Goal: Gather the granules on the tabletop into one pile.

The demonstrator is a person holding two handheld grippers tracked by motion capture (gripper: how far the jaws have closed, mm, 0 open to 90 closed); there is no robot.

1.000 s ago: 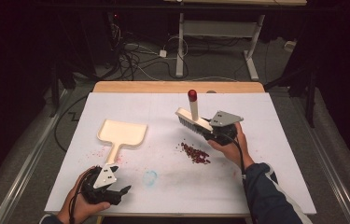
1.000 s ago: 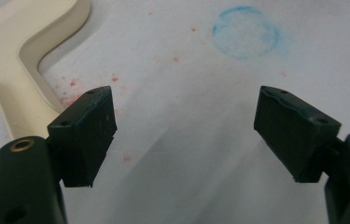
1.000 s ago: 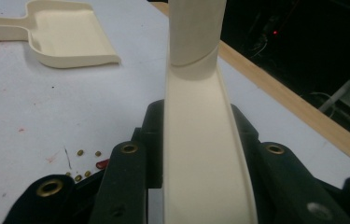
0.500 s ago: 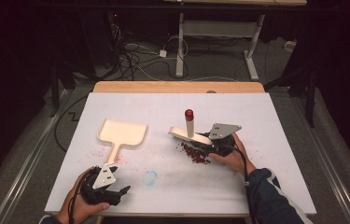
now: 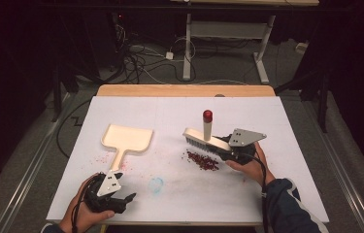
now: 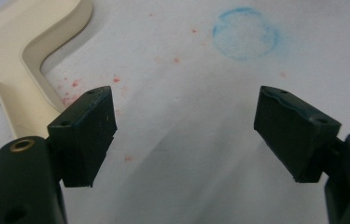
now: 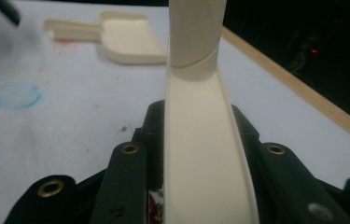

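Note:
A cream brush (image 5: 206, 140) with an upright red-tipped handle (image 5: 207, 116) is clamped in my right gripper (image 5: 227, 148), which is shut on the brush body. Its bristles sit just behind a small pile of red crumbs (image 5: 203, 160) on the white table (image 5: 291, 121). In the right gripper view the brush body (image 7: 200, 158) runs up between the jaws. A cream dustpan (image 5: 127, 138) lies flat at centre left, handle toward me. My left gripper (image 5: 121, 201) rests near the front edge, open and holding nothing. In the left gripper view (image 6: 182, 130), the dustpan handle (image 6: 18, 70) lies just left of the jaws.
A faint blue ring (image 5: 156, 184) is drawn on the table between the two hands; it is also in the left gripper view (image 6: 245, 32). Scattered red specks (image 5: 103, 158) lie beside the dustpan handle. Table legs and cables (image 5: 136, 51) stand on the dark floor beyond the wooden far edge (image 5: 184, 90).
My right gripper has brought the brush toward the near edge, down to the far side of the crumb pile, and the handle now stands more upright. The left hand has stayed put.

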